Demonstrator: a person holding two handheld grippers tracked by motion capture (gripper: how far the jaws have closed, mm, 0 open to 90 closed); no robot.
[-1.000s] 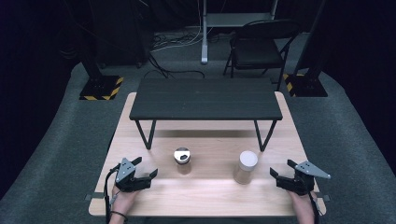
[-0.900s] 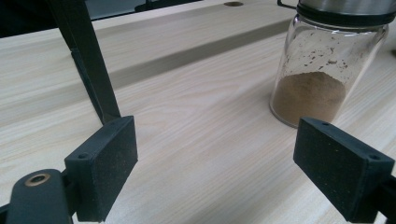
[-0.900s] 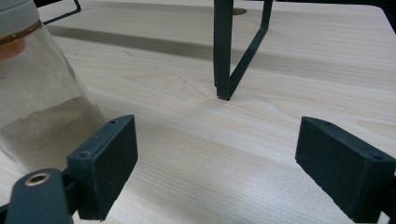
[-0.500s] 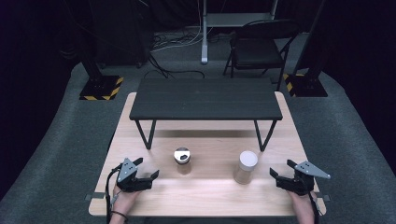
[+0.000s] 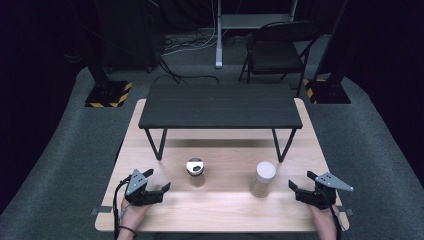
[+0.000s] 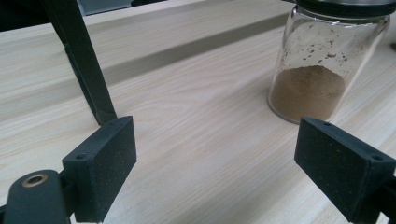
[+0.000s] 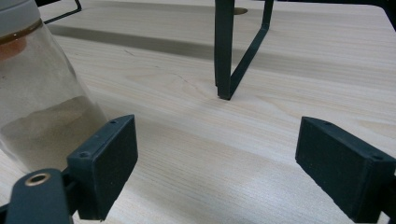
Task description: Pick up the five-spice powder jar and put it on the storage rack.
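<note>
Two jars stand on the light wooden table. The left glass jar has a dark lid and brown powder at its bottom; in the left gripper view this jar stands ahead and to the right. The right jar has a white lid and pale powder; in the right gripper view that jar is close at the left. My left gripper rests open near the front left, apart from the jar. My right gripper is open at the front right, a little right of the white-lidded jar. Nothing sits between either pair of jaws.
A low black bench-like shelf on thin metal legs stands across the far half of the table; one of its legs is near the left gripper, another leg lies ahead of the right gripper. A folding chair stands beyond the table.
</note>
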